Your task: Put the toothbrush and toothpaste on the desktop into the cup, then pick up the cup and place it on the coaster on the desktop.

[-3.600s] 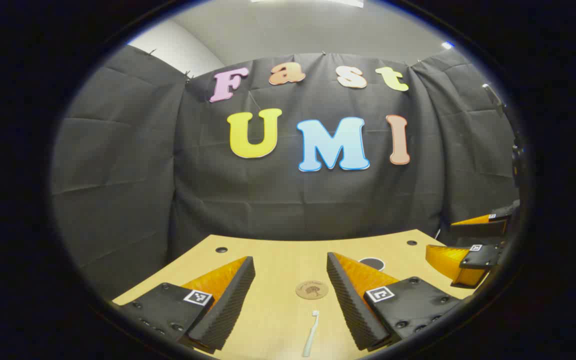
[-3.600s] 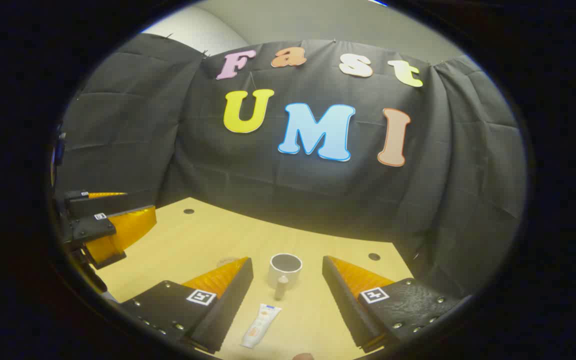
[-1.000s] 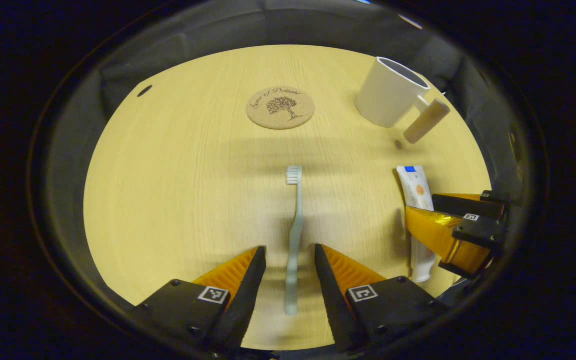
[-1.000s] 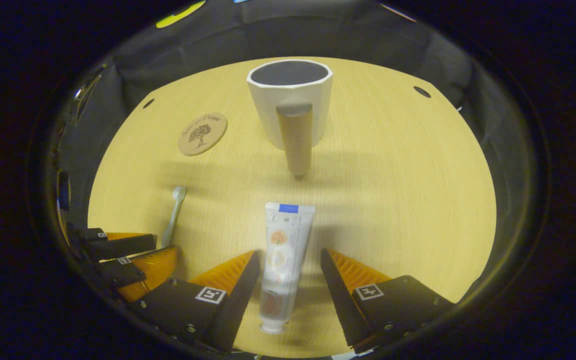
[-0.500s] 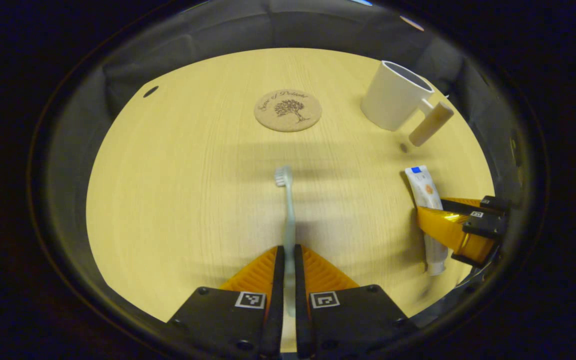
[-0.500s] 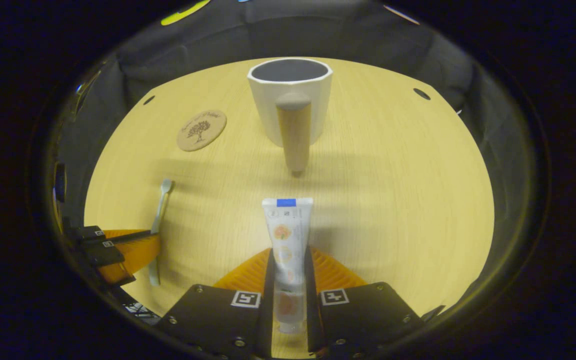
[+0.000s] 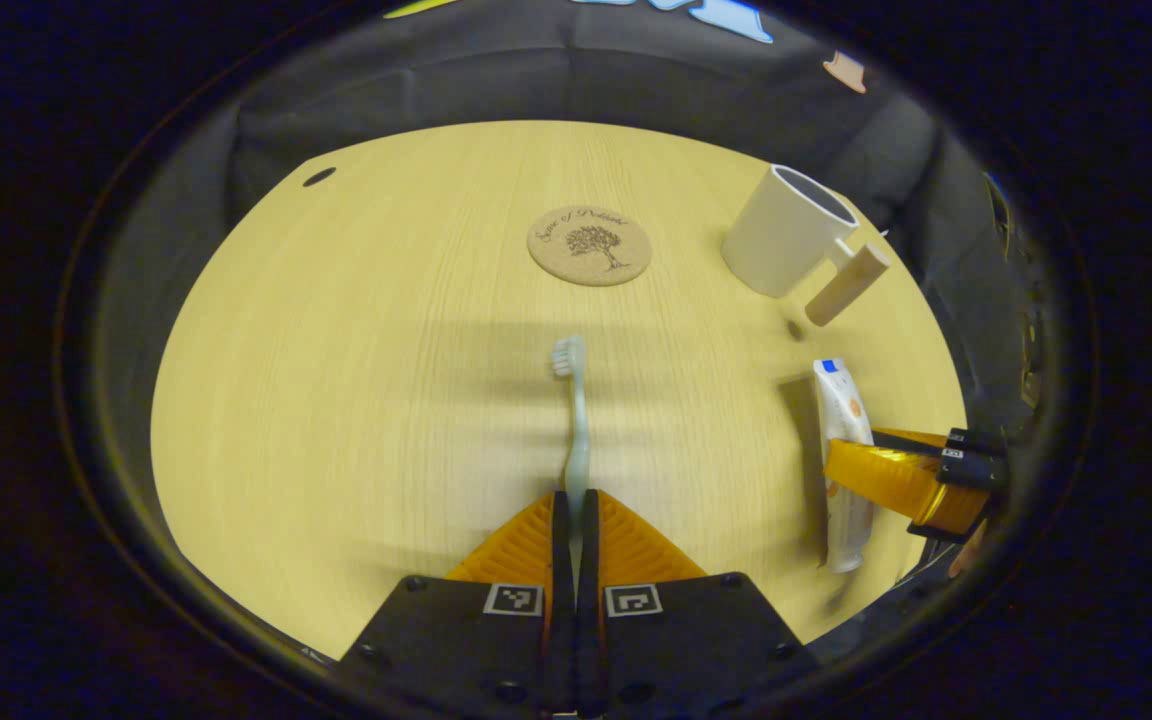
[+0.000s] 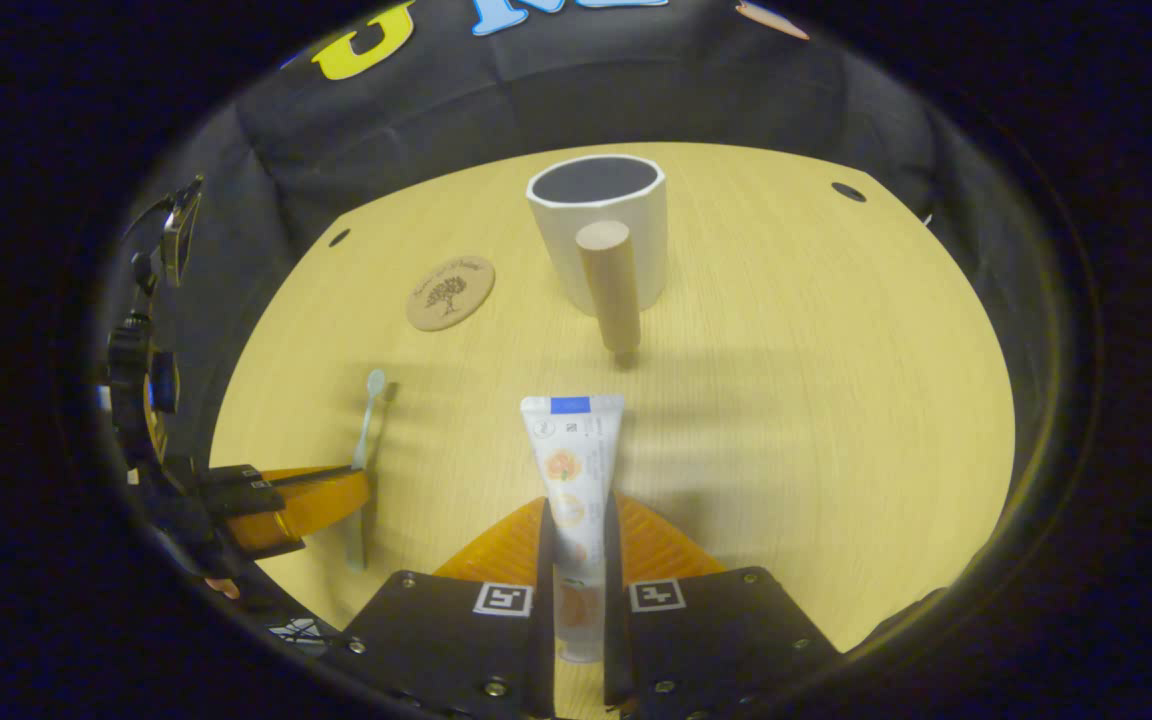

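Observation:
A pale toothbrush [image 7: 574, 420] sticks forward out of my left gripper [image 7: 573, 497], which is shut on its handle, bristle head pointing toward the cork coaster [image 7: 589, 245]. My right gripper [image 8: 576, 505] is shut on the lower part of a white toothpaste tube [image 8: 573, 455], whose flat end points at the white cup [image 8: 598, 225] with a wooden handle [image 8: 610, 287]. In the left gripper view the cup [image 7: 784, 233] stands at the far right, and the toothpaste [image 7: 842, 440] sits in the right gripper [image 7: 896, 480]. In the right gripper view the left gripper [image 8: 296, 500] holds the toothbrush [image 8: 368, 420] at the left.
The light wooden desktop [image 7: 356, 380] has small dark holes near its far corners [image 7: 319, 177] [image 8: 847, 191]. The coaster [image 8: 450, 291] lies left of the cup. Black cloth walls close in the table's far side.
Both grippers went from open around their objects to shut on them. Since then both have lifted and tilted slightly, raising the toothbrush and the toothpaste off the desktop.

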{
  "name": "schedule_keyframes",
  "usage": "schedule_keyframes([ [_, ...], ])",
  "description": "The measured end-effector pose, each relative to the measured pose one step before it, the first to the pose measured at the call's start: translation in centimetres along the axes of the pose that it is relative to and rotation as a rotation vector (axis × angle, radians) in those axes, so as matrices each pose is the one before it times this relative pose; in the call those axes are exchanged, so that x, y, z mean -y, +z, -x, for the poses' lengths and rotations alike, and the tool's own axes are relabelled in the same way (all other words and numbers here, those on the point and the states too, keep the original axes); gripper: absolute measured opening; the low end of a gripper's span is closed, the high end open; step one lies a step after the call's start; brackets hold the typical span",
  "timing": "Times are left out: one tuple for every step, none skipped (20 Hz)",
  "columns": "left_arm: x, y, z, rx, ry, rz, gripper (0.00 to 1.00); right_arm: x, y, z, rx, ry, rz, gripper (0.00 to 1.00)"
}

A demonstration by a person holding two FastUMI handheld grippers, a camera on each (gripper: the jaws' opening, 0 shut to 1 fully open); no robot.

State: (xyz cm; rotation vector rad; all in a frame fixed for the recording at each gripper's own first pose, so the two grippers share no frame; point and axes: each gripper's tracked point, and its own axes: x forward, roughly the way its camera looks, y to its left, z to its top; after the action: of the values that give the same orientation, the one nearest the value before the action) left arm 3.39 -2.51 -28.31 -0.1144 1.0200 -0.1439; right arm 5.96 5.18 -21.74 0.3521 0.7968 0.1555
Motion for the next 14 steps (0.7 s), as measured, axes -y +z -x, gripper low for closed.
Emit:
schedule_keyframes([
  [-0.172, 0.272, 0.584, 0.02796, -0.01682, 0.01092, 0.09, -0.306, 0.361, 0.479, 0.02735, 0.01078, 0.00181, 0.21],
  [-0.002, 0.385, 0.556, 0.02883, -0.00845, 0.00319, 0.09, -0.08, 0.386, 0.352, 0.02224, 0.00696, 0.00206, 0.21],
  [0.184, 0.435, 0.483, 0.0296, -0.00214, -0.0016, 0.09, -0.157, 0.394, 0.347, 0.02642, 0.00802, 0.0022, 0.21],
  [0.234, 0.441, 0.331, 0.02995, -0.00581, -0.00326, 0.07, -0.171, 0.539, 0.586, 0.02711, 0.00692, 0.00013, 0.21],
  [-0.057, 0.397, 0.576, 0.0293, -0.00486, 0.00053, 0.09, -0.308, 0.528, 0.683, 0.02629, 0.00976, 0.00137, 0.21],
  [0.158, 0.611, 0.728, 0.02959, -0.01059, 0.00557, 0.09, -0.332, 0.733, 0.745, 0.02893, 0.01034, -0.00128, 0.21],
  [0.352, 0.718, 0.582, 0.02928, -0.00896, 0.0052, 0.09, -0.419, 0.815, 0.576, 0.03129, 0.01225, -0.00297, 0.21],
  [0.404, 0.754, 0.322, 0.03023, -0.00581, -0.00004, 0.09, -0.335, 0.967, 0.325, 0.02927, 0.00949, -0.00497, 0.21],
  [0.075, 0.699, 0.356, 0.02946, -0.0018, -0.00608, 0.09, -0.384, 0.818, 0.176, 0.03029, 0.00893, -0.00397, 0.21],
  [0.148, 0.838, 0.403, 0.02935, -0.00332, -0.00399, 0.09, -0.324, 0.997, 0.302, 0.03117, 0.0066, 0.00154, 0.21],
  [0.66, 1.111, 0.164, 0.0346, -0.01116, -0.00413, 0.08, -0.322, 0.936, 0.231, 0.03093, 0.004, 0.0061, 0.21],
  [0.159, 0.912, 0.453, 0.02666, -0.00138, 0.00251, 0.08, -0.133, 1.134, 0.264, 0.03358, 0.00227, 0.01036, 0.21],
  [0.239, 0.787, 0.321, 0.02651, -0.00795, 0.00411, 0.08, -0.06, 1.089, 0.167, 0.03426, 0.00154, 0.01283, 0.21],
  [0.209, 0.804, 0.253, 0.02395, -0.00329, 0.0029, 0.09, -0.03, 1.089, 0.124, 0.03264, 0.00045, 0.01279, 0.21],
])
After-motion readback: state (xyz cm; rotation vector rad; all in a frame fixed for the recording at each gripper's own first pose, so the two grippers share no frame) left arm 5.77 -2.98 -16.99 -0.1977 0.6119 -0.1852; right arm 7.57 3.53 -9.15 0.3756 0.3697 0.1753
